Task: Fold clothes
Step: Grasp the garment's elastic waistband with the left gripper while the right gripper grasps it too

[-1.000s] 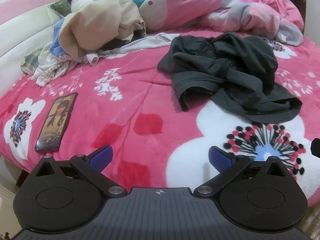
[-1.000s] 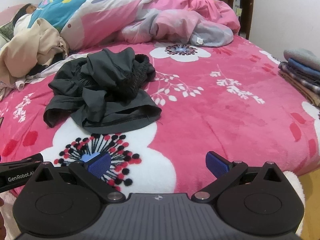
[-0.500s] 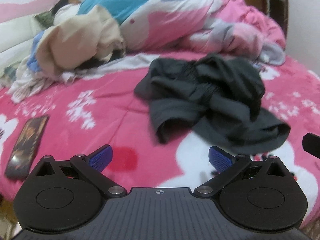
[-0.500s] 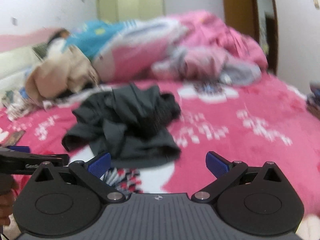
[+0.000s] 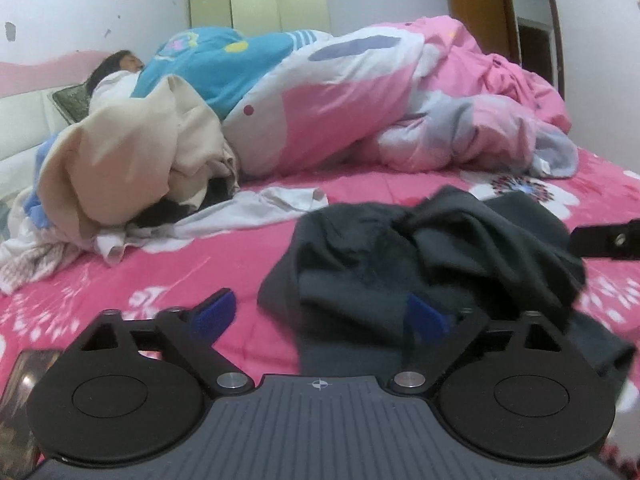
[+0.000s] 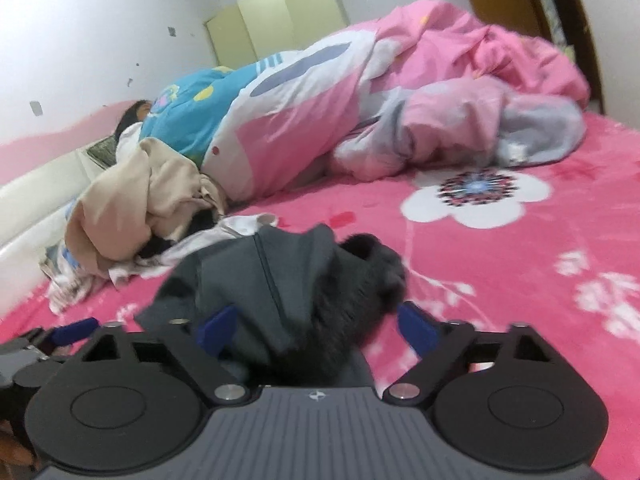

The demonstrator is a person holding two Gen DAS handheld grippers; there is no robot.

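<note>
- Blue pads line the jaws of the left gripper, which are seen parted and have just been closing; a fold of the dark grey garment lies between them, and the right-hand pad is set against the cloth while the left-hand pad stands clear over the bed.
- The jaws of the right gripper are likewise seen parted and have just been closing, with a bunched ridge of the same garment rising between the pads; neither pad is seen pressing on it.
- The garment is found crumpled on the pink flowered blanket, directly ahead of both pairs of jaws and reaching in between them.
- The tip of the right gripper is seen at the right edge of the left wrist view, just beside the garment; the left gripper is seen at the lower left of the right wrist view.
- A phone is partly seen left of the left jaws, at the frame's edge.
- Further ahead and to the left, a pile of beige and white clothes is heaped on the bed.
- Beyond that pile, a person is seen lying under a pink, white and blue quilt.
- A pale wardrobe is seen against the far wall.
</note>
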